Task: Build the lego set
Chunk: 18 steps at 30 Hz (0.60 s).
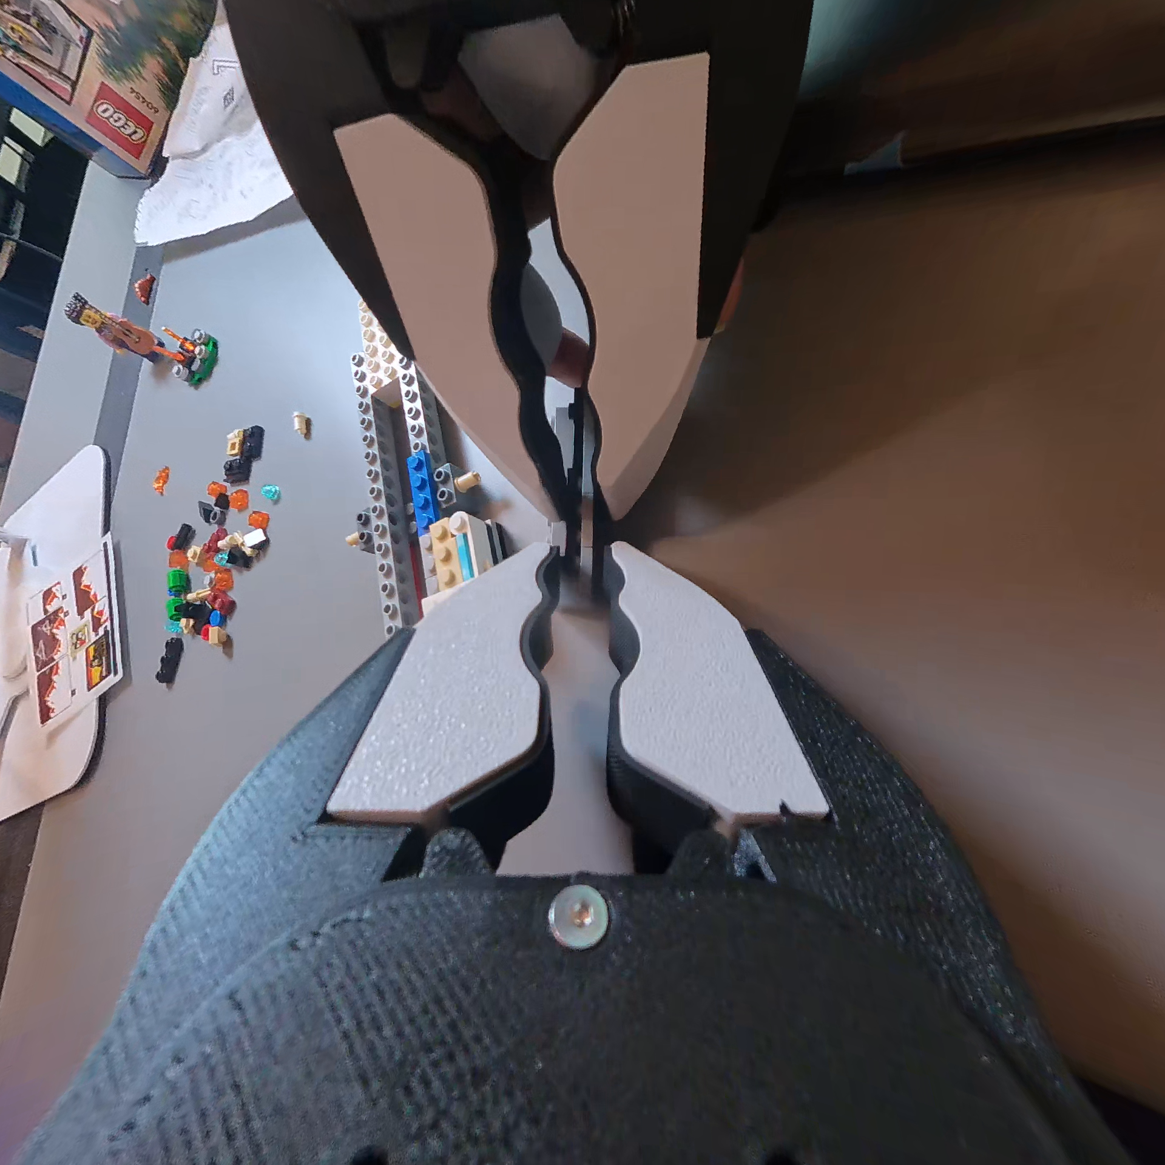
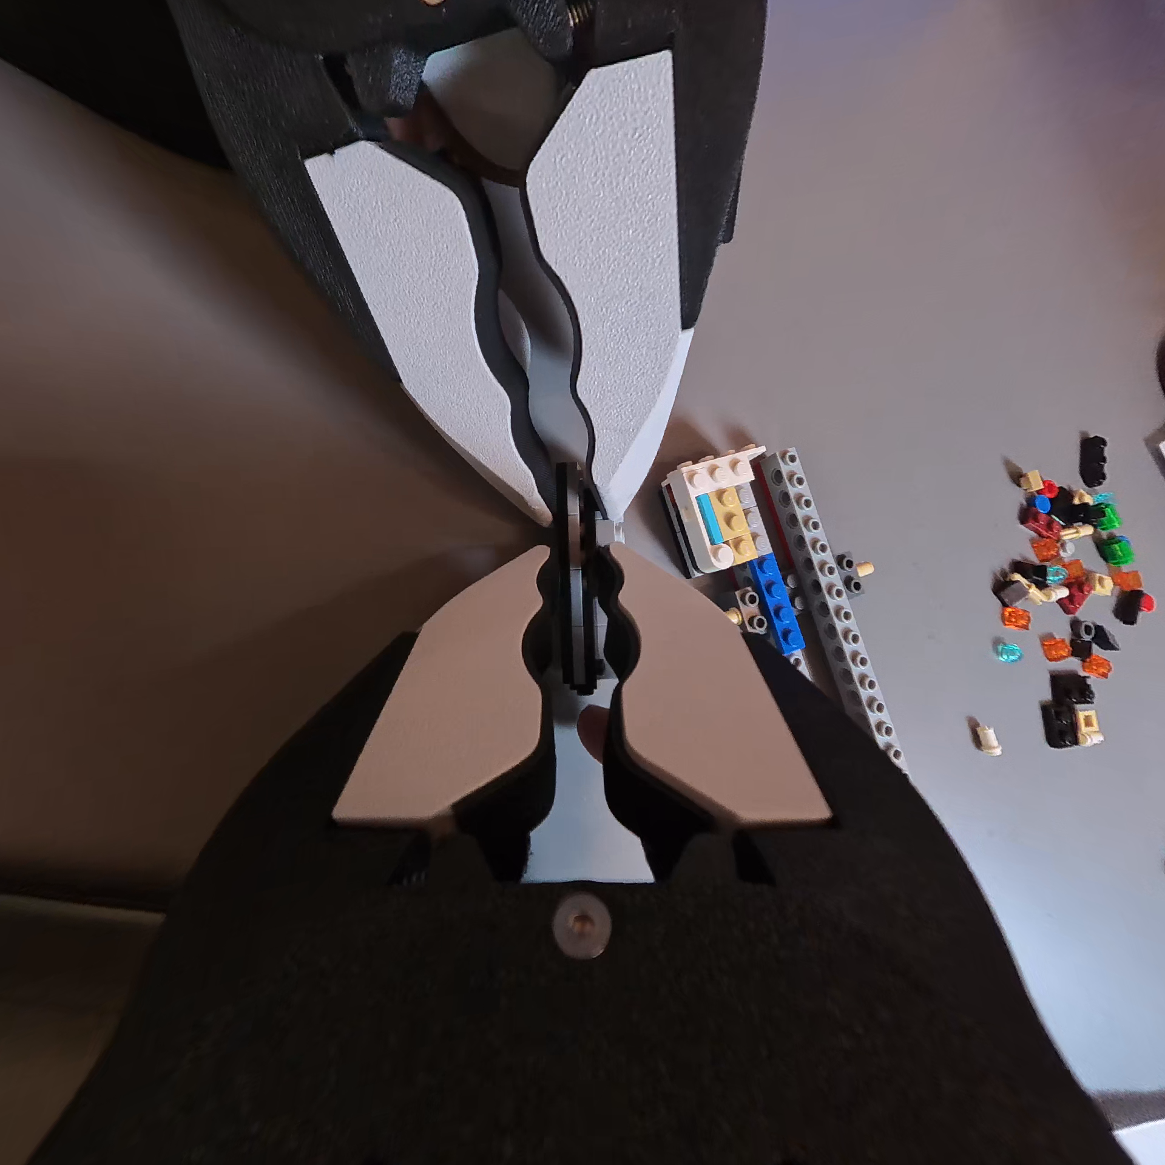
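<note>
Between the tips of the left gripper and the right gripper, held nose to nose, a thin black-and-grey lego piece is pinched by both, jaws narrowed onto it. Beside them, the partly built lego model lies on the grey table, with loose bricks farther off.

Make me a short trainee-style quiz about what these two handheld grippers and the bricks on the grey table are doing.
1. True or false: both the left gripper and right gripper clamp the same thin black-and-grey brick assembly.
2. What colour is the long studded brick inside the long grey studded beam frame?
3. Where is the pile of small loose coloured bricks: A) held aloft, B) lying on the grey table?

Key: 1 true; 2 blue; 3 B.
</note>
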Each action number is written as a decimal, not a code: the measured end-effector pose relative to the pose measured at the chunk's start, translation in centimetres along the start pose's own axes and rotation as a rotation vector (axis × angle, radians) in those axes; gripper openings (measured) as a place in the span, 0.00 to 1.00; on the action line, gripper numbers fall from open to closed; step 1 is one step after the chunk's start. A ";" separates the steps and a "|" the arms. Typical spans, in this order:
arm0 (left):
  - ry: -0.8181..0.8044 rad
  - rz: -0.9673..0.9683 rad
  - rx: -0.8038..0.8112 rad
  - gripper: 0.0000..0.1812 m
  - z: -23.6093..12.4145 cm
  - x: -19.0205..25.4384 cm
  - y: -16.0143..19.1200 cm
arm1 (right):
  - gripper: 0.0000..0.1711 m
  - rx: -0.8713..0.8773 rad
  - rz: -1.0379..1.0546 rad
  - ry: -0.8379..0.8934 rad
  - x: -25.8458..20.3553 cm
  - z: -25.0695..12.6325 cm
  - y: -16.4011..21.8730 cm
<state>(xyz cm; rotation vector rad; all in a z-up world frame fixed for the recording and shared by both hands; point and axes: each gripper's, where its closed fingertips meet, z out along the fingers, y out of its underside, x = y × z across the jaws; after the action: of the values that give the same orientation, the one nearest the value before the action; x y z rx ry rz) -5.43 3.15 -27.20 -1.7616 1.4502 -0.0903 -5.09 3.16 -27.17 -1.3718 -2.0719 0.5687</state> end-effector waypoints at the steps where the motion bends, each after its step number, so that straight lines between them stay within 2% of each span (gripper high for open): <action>1: 0.005 -0.004 -0.001 0.07 0.0 0.0 0.0 | 0.06 0.002 -0.002 0.000 0.0 0.0 0.0; 18: 0.014 -0.003 -0.025 0.07 -0.2 0.1 0.2 | 0.06 0.029 0.031 -0.020 -0.1 0.2 -0.2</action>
<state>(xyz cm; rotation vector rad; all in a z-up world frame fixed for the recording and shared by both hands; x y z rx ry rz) -5.63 2.99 -27.27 -1.7862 1.4651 -0.0868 -5.34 2.96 -27.19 -1.3887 -2.0533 0.6253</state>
